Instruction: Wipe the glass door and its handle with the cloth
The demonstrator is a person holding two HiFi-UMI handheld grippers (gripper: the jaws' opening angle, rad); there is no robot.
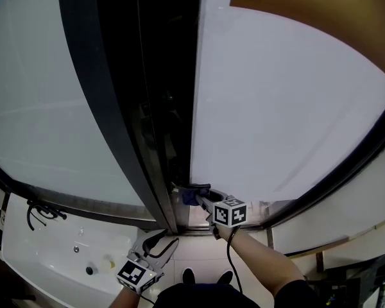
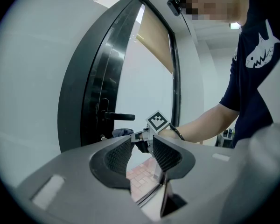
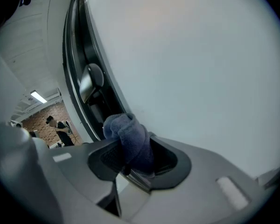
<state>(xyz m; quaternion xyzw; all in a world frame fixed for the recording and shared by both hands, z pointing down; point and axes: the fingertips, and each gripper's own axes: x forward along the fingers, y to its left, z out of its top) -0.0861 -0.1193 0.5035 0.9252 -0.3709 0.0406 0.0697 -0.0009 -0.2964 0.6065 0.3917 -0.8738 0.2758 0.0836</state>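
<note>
My right gripper point(image 1: 204, 197) is shut on a bunched dark blue cloth point(image 1: 190, 194). It holds the cloth against the frosted white glass door point(image 1: 289, 101), close to the door's black frame point(image 1: 131, 108). In the right gripper view the cloth point(image 3: 129, 138) bulges out between the jaws of the right gripper point(image 3: 135, 157), touching the pale glass point(image 3: 186, 64). The left gripper view shows the black lever handle point(image 2: 117, 116) just above the cloth point(image 2: 122, 132). My left gripper point(image 2: 141, 155) stands open and empty, low and back from the door point(image 1: 155, 248).
A white basin point(image 1: 51, 262) with a black tap point(image 1: 42, 213) lies at the lower left. The person's shoes point(image 1: 205, 276) stand on the pale floor below the door. A second frosted panel point(image 1: 38, 95) fills the left side.
</note>
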